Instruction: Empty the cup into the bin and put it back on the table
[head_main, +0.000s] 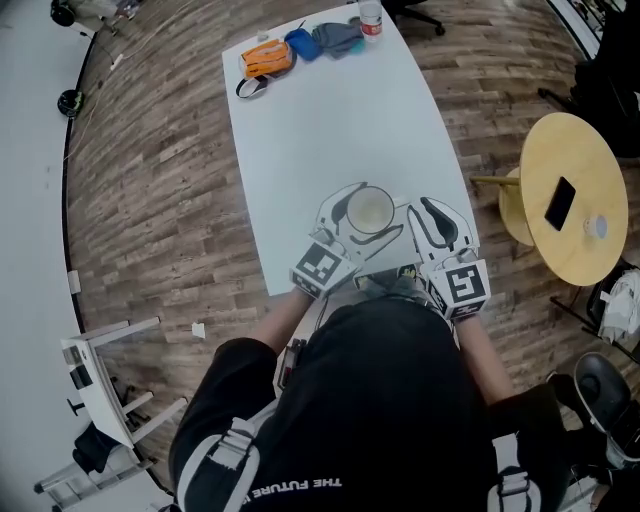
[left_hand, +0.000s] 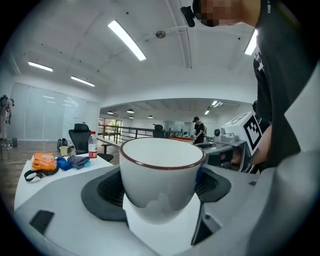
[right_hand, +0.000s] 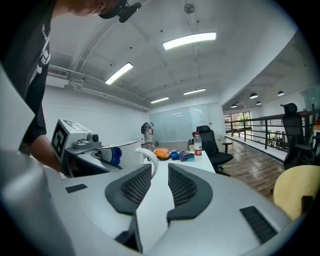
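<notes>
Cup (left_hand: 160, 170) is clamped by its rounded wall in the left hand-held gripper (head_main: 368, 212), above the bench's (head_main: 320, 110) near edge; the right hand-held gripper (right_hand: 159, 172) is held open, empty. The cup could be let slip from the pads if tilted sharply.

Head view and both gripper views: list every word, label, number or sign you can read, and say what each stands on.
"THE FUTURE": on the back of the person's black top, upside down in the head view; anything further is unreadable.
Bottle label: red, too small to read.
Square markers: black-and-white patterns, no letters.
Cup: no print visible.
</notes>
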